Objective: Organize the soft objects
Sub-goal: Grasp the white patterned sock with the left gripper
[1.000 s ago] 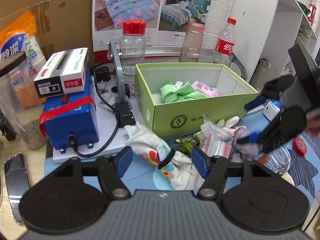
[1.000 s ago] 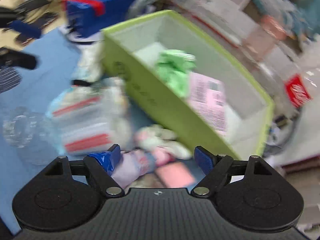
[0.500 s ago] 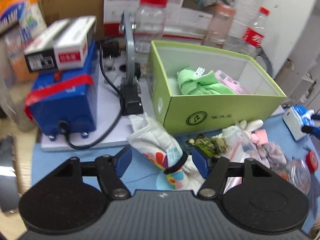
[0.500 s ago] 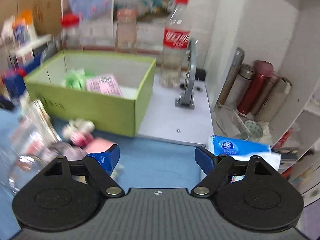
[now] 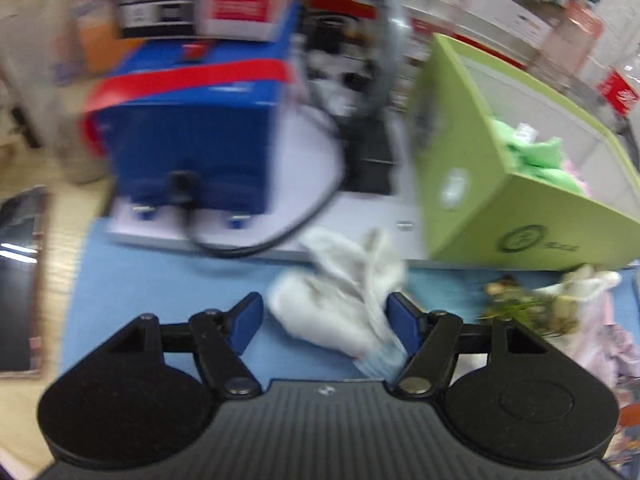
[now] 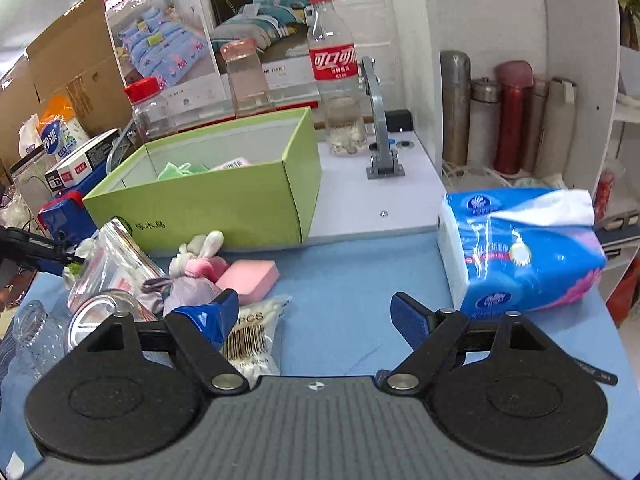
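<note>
The left gripper (image 5: 325, 322) straddled the white cloth (image 5: 340, 300) on the table (image 5: 160, 300), fingers apart, likely to grab it for the green box (image 5: 520, 216). The right gripper (image 6: 314, 318) hovered, fingers apart, empty, facing the tissue pack (image 6: 520, 248).

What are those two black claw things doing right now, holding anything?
Left gripper: open, straddling the crumpled white printed cloth on the blue mat, not yet clamped.
Right gripper: open and empty, above the mat.
</note>
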The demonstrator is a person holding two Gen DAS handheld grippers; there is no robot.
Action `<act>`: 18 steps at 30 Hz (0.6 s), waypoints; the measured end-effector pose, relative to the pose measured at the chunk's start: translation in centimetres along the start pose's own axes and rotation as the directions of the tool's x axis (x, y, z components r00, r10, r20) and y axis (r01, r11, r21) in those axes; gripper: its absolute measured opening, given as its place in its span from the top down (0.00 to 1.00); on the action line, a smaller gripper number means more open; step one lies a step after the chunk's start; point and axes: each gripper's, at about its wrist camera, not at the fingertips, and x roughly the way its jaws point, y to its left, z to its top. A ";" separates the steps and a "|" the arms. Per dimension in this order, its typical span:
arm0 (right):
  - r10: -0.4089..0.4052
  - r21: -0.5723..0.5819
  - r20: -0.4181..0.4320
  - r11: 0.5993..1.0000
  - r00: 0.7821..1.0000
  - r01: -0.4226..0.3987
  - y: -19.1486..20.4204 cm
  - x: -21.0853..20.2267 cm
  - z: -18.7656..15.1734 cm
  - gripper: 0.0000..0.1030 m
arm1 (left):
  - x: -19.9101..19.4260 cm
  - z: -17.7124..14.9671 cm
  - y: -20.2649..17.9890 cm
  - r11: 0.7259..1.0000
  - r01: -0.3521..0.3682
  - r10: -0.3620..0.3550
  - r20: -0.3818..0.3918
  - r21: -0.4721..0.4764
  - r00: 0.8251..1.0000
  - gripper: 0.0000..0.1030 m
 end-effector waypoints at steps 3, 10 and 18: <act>-0.004 0.028 0.004 1.000 1.000 0.004 -0.4 0.3 -0.3 0.32 | -0.6 -0.5 3.0 0.999 -0.035 0.034 -0.016 -0.041 0.999 0.33; 0.022 0.031 0.020 0.999 1.000 -0.023 0.2 0.3 0.0 0.32 | -5.1 -2.0 1.5 0.997 0.079 -0.077 0.051 -0.026 0.996 0.33; 0.028 0.039 0.009 0.999 1.000 -0.028 0.1 0.1 -0.6 0.31 | -0.6 -2.5 -2.7 0.998 0.031 -0.032 -0.031 -0.051 0.999 0.31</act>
